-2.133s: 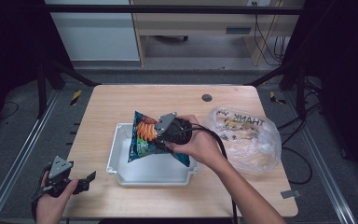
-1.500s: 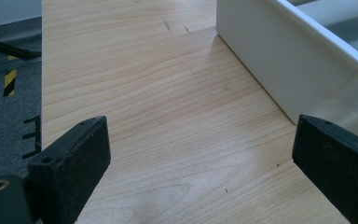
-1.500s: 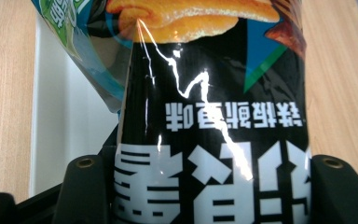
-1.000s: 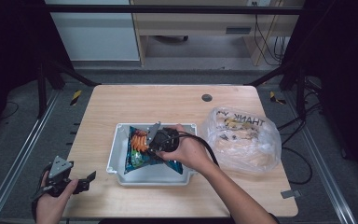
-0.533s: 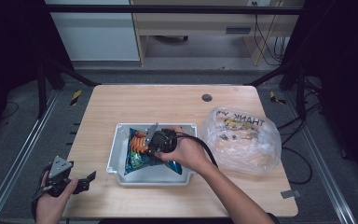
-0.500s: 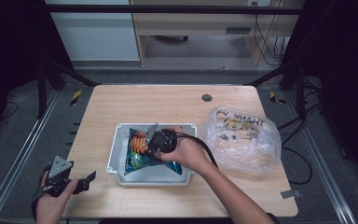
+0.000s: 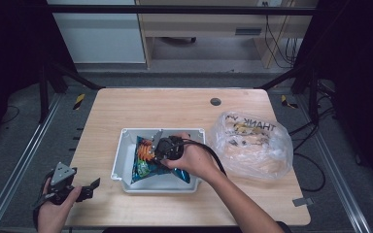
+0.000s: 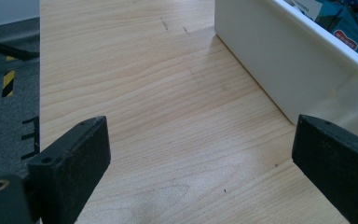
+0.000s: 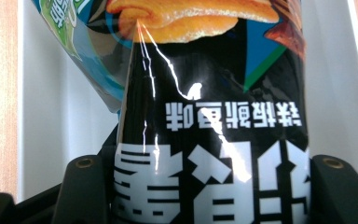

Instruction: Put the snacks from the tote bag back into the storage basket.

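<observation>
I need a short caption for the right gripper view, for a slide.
Right gripper shut on a snack bag above the white bin.

You see a blue, black and orange chip bag [image 7: 151, 164] with white lettering, a white bin [image 7: 120, 160], a pale wood-grain bench [image 7: 175, 109].

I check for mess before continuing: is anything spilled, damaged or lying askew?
Nothing is spilled or torn. The snack bag lies tilted in the white tray, creased where the right gripper clamps it. The plastic bag sits crumpled beside the tray.
</observation>
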Demonstrator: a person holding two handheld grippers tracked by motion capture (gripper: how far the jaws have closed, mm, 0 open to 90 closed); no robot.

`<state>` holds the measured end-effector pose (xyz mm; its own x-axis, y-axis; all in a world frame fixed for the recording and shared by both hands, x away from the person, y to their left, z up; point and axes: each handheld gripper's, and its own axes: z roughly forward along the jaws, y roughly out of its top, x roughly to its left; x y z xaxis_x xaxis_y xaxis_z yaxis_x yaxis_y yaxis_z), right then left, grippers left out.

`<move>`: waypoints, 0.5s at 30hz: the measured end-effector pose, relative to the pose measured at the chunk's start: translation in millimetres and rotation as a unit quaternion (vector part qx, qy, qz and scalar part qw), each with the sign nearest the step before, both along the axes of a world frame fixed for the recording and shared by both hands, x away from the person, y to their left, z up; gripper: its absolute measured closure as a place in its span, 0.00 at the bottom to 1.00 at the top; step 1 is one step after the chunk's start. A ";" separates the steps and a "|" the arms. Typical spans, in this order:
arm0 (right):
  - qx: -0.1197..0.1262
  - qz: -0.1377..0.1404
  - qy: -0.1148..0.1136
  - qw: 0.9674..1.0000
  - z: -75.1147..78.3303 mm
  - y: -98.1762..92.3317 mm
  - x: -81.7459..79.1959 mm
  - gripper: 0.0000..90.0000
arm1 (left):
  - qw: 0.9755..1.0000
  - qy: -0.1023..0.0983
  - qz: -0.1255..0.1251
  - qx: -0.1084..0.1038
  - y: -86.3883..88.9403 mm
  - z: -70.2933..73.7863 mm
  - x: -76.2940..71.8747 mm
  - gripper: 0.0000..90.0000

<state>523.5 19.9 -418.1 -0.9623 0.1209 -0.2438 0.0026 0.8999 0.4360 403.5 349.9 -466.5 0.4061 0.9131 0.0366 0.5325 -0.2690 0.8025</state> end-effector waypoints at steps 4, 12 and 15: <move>-0.003 -0.001 0.004 1.000 -1.9 0.4 0.9 0.44 | 1.000 0.001 -0.001 0.000 0.1 0.2 -0.1 0.05; -0.009 -0.003 0.008 1.000 -3.7 1.5 1.6 0.44 | 1.000 0.001 -0.001 0.000 0.0 0.1 0.1 0.05; -0.009 -0.003 0.008 1.000 -4.2 1.8 1.6 0.43 | 1.000 0.002 -0.002 0.001 0.0 0.2 0.0 0.05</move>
